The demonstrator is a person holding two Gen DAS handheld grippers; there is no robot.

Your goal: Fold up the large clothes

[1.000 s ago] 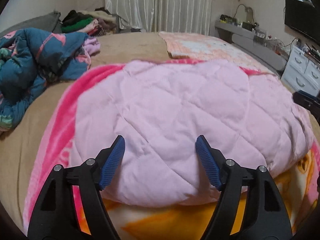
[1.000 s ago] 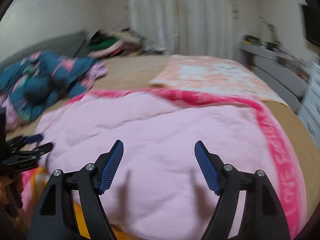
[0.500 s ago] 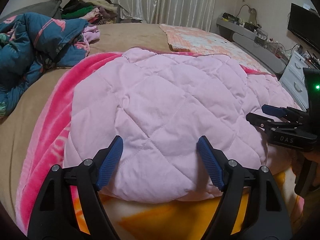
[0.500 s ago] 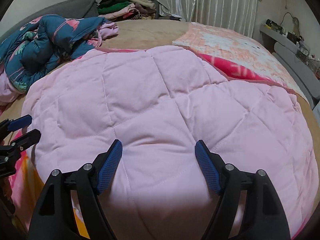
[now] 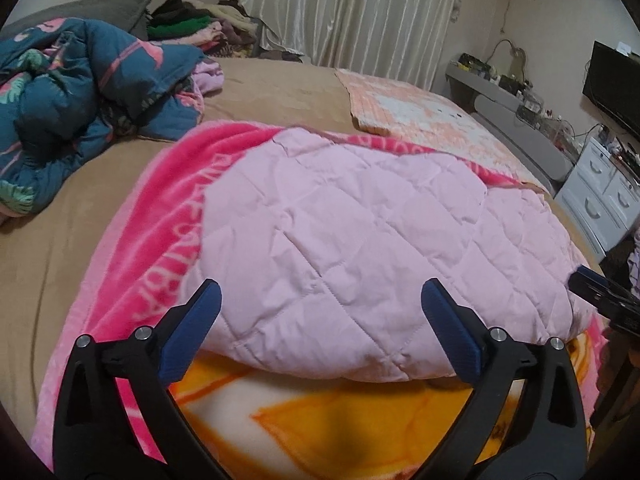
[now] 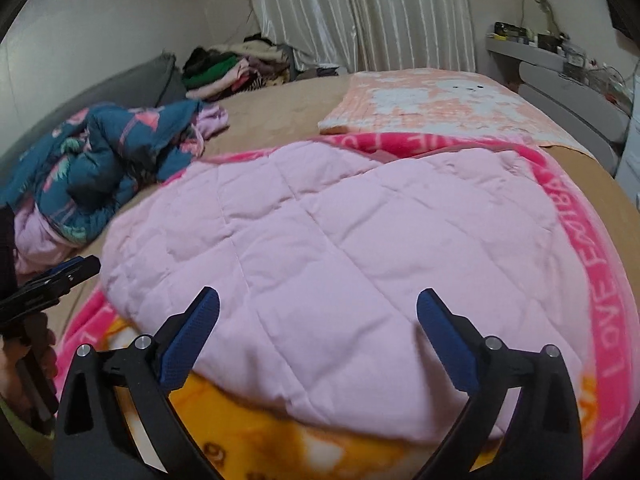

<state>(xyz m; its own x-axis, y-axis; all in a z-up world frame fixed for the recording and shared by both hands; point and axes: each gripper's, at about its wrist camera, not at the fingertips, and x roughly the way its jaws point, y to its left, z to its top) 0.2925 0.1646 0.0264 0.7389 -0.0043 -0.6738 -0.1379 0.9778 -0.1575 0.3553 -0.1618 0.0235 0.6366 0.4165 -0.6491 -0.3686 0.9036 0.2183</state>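
1. Pale pink quilted piece [image 5: 372, 240] lies spread flat, mid-bed, on top of the hot-pink blanket [image 5: 172, 216] w/ white lettering; near edge overlaps the blanket's orange/white print [image 5: 320, 412].
2. Same piece in right wrist view [image 6: 340, 248]; pink border of the blanket [image 6: 592, 248] runs along its right side and behind it.
3. Left gripper [image 5: 320, 320]: jaws opening, near full width, nothing gripped. Blue pads [image 5: 192, 328] hang over the quilted piece's near edge; contact w/ fabric can't be confirmed.
4. Right gripper [image 6: 318, 324]: jaws opening, wide, nothing gripped; also over the near edge.
5. Each claw shows at the other cam's frame edge, apart along the near side.
6. Blanket sits on tan bed sheet [image 5: 276, 84].
7. Crumpled teal floral duvet [image 5: 72, 92] far left, clear of the blanket.
8. Peach/white folded cloth [image 6: 448, 100] just beyond the blanket's far edge.
9. Clothes pile [image 6: 224, 68] at far corner, curtains [image 5: 352, 8] behind.
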